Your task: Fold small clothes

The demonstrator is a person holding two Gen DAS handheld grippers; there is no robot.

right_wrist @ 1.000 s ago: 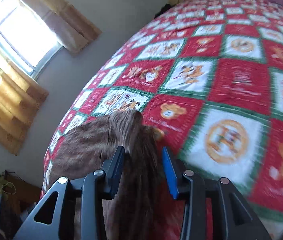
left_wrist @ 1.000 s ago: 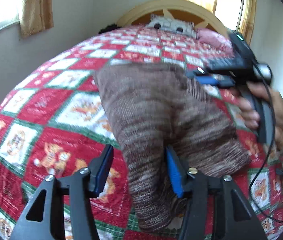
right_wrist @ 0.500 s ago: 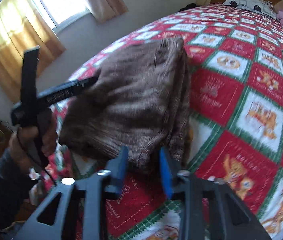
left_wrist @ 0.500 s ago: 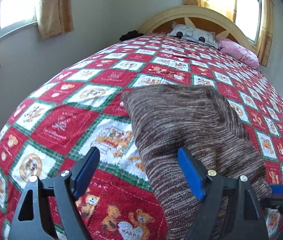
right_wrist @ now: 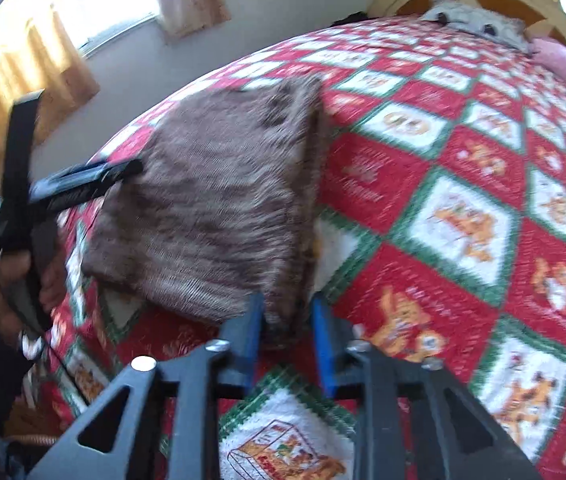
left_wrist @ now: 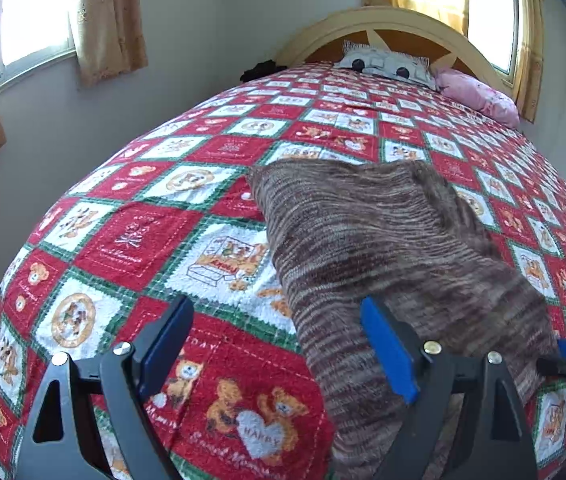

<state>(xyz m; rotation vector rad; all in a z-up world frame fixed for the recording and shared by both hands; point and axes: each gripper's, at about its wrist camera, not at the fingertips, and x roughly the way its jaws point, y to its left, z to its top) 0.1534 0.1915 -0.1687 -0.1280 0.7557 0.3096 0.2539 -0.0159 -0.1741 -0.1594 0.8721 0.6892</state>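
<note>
The brown knitted garment (left_wrist: 383,240) lies folded near the bed's (left_wrist: 211,152) foot edge, long axis running toward the headboard, its near corner between the right tongs (right_wrist: 286,320), just loosening, while the left tongs (left_wrist: 275,344) gape empty alongside.

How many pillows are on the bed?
2: a grey patterned pillow lies at the headboard, and a pink pillow lies beside it on the right. Others may be hidden.
</note>
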